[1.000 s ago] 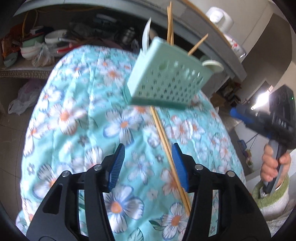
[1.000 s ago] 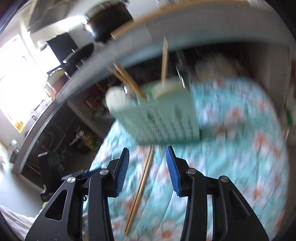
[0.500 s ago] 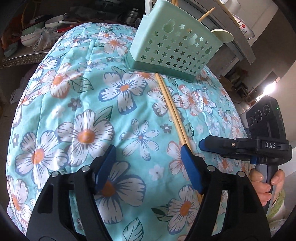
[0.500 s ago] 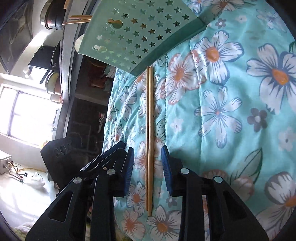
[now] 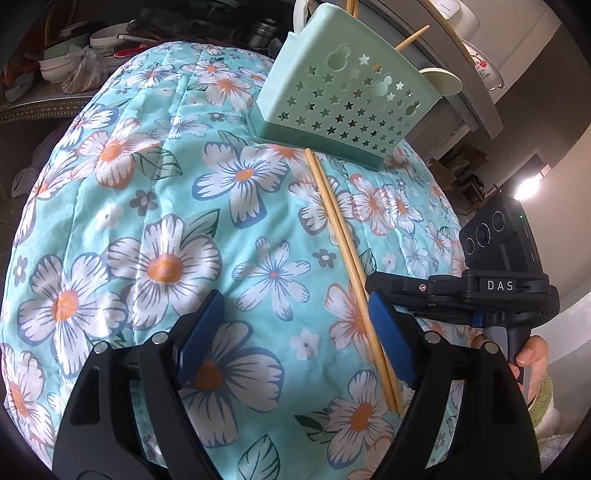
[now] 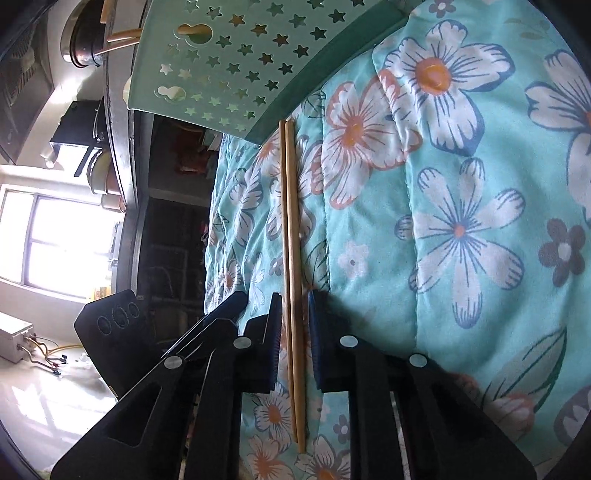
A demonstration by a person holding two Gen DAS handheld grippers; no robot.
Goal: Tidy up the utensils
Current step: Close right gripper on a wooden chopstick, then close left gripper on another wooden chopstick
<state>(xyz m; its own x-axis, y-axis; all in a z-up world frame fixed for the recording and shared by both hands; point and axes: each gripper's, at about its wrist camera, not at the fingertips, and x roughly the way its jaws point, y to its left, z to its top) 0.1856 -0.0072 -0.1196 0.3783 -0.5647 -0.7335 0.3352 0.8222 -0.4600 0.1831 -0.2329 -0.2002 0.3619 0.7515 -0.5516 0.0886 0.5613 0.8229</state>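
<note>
A pair of wooden chopsticks lies on the floral cloth, running from the mint green star-holed utensil basket toward me. The basket holds more chopsticks and a pale spoon. My left gripper is open and empty, low over the cloth, its right pad beside the chopsticks. My right gripper is open with a narrow gap; the chopsticks lie between its pads, which do not clamp them. It shows in the left wrist view at the right. The basket is ahead.
A counter with a white cooker runs behind the basket. Shelves with bowls and bags stand at the back left. In the right wrist view, a dark pot sits on the counter and a bright window is beyond the cloth's edge.
Both grippers have come lower and nearer the chopsticks. My right gripper has narrowed and now straddles the pair. My left gripper stays open.
</note>
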